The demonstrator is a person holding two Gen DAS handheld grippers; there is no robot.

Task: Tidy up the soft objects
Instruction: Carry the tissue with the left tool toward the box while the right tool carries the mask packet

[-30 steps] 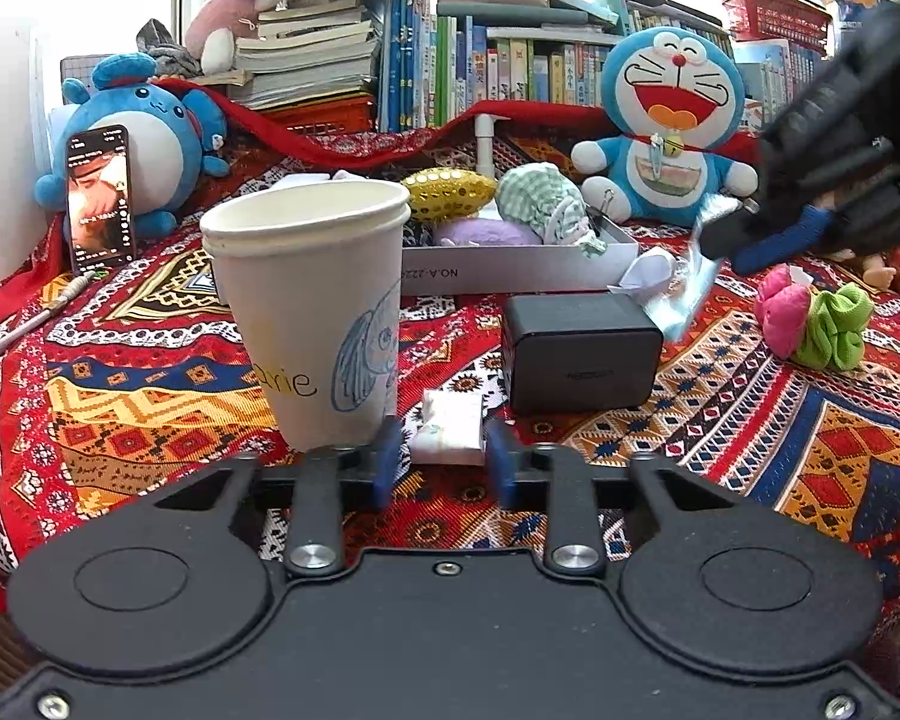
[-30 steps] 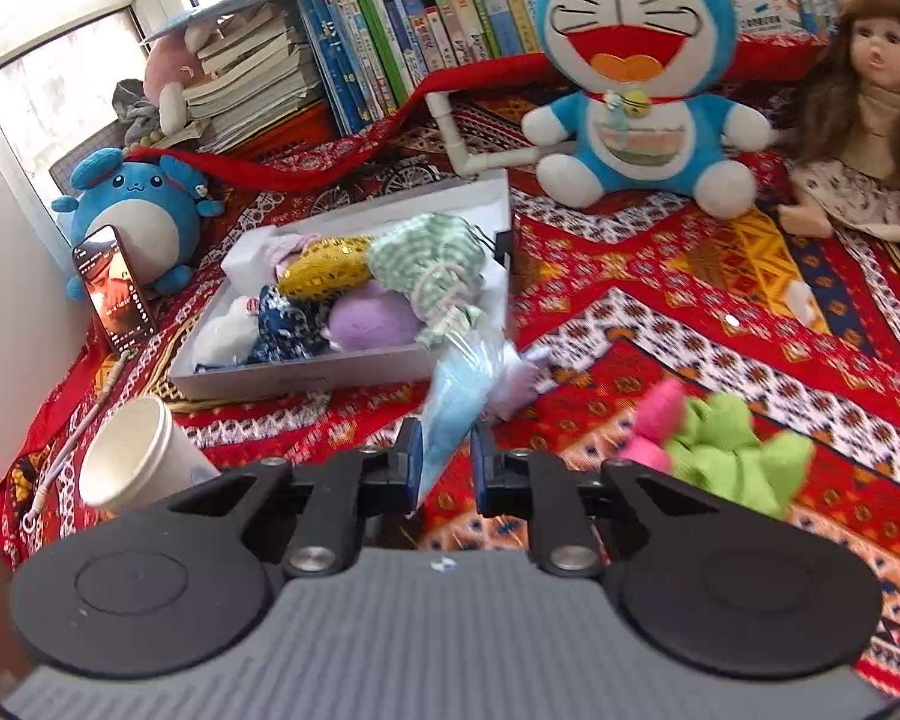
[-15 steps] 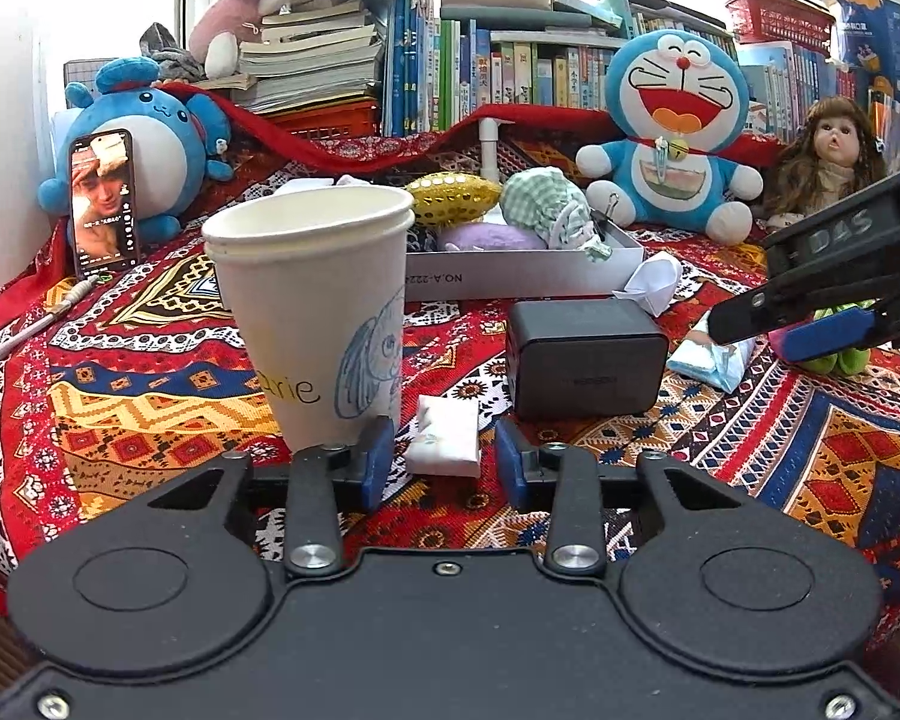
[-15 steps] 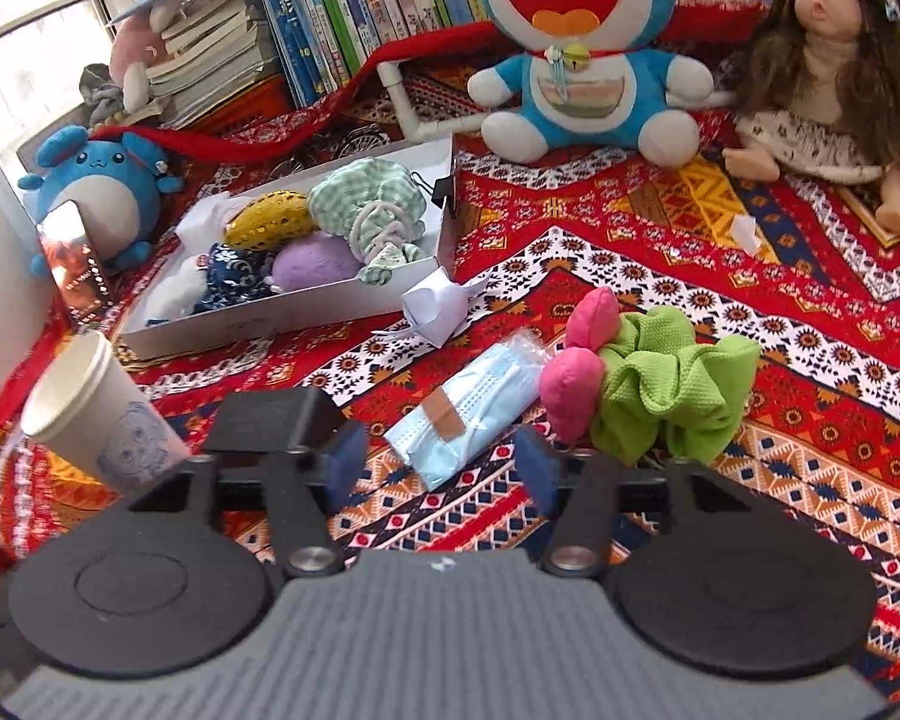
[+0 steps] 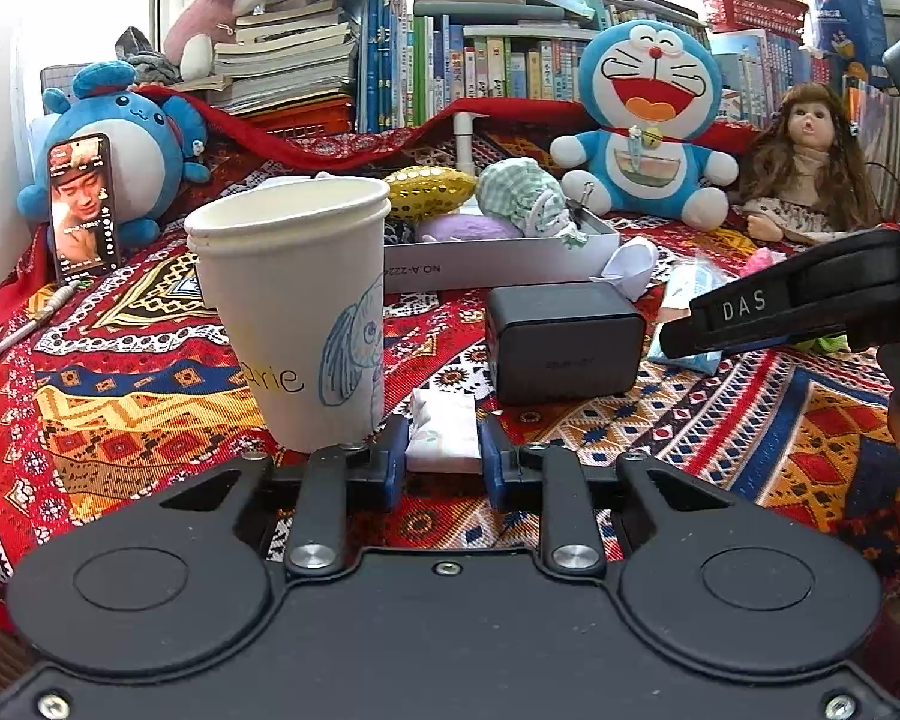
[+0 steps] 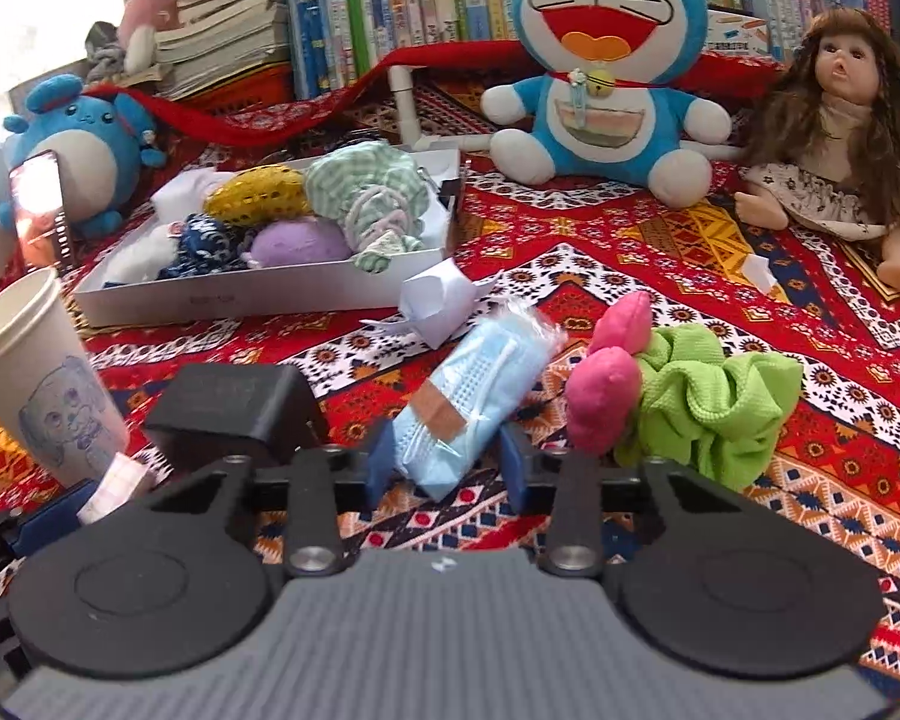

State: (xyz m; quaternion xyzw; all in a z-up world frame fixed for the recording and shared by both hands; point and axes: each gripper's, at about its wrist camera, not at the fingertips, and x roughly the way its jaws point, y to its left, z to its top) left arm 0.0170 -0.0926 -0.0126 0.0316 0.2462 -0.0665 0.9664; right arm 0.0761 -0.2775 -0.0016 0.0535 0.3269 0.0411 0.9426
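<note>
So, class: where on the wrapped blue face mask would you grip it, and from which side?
Grip the wrapped blue face mask across its narrow width at the near end, coming from the viewer's side along its length. It lies flat and slanted on the cloth, and the right hand-held gripper, jaws closing, already straddles that end, clear of the green scrunchie.

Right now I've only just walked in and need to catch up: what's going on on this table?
A person with a gripper in each hand is sorting soft things into the white box. The left gripper is shut on a small white packet beside the paper cup. The right gripper is closing around the wrapped blue mask, which lies on the cloth beside the green scrunchie. The box already holds several soft items.
</note>
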